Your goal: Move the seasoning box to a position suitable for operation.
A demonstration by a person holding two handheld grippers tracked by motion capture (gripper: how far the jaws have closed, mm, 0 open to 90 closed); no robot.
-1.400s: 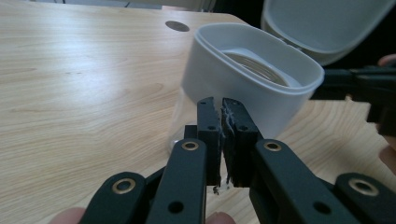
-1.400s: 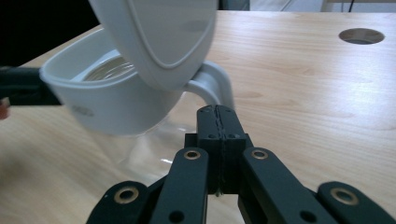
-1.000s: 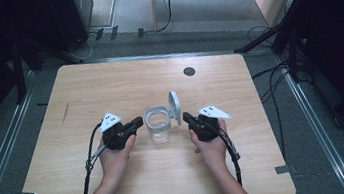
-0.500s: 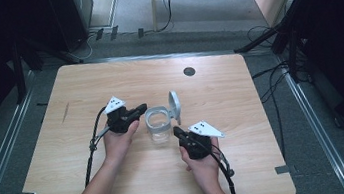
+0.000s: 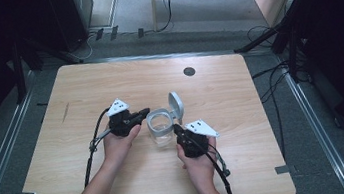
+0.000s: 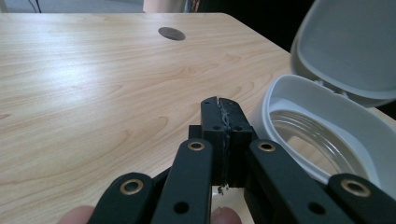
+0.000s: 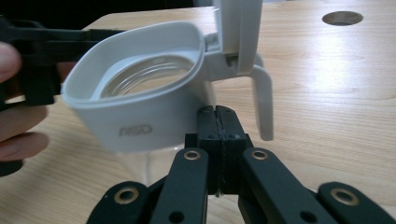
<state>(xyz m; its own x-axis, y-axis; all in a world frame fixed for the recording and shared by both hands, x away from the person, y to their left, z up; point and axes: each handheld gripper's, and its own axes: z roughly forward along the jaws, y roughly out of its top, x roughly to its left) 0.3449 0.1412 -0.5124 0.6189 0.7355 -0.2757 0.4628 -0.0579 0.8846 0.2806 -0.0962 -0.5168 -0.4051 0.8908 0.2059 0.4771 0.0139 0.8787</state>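
A clear glass jar [image 5: 161, 132] with a white plastic collar is standing near the middle of the wooden table [image 5: 83, 88], and its white hinged lid [image 5: 176, 105] is standing open, tilting up on the far right side of the rim. Through the collar in both gripper views the glass is looking clear, with nothing visible inside. The left gripper [image 5: 138, 117] is sitting just beside the jar's left rim, its jaws pressing together on nothing. The right gripper [image 5: 178, 129] is resting at the jar's near right side, below the lid's hinge, its jaws likewise pressing flat against each other with nothing between them. A round dark hole [image 5: 189, 71] is showing in the tabletop beyond the jar. The table is standing on grey floor, with cables [image 5: 270, 89] trailing along its right side and dark equipment surrounding it.
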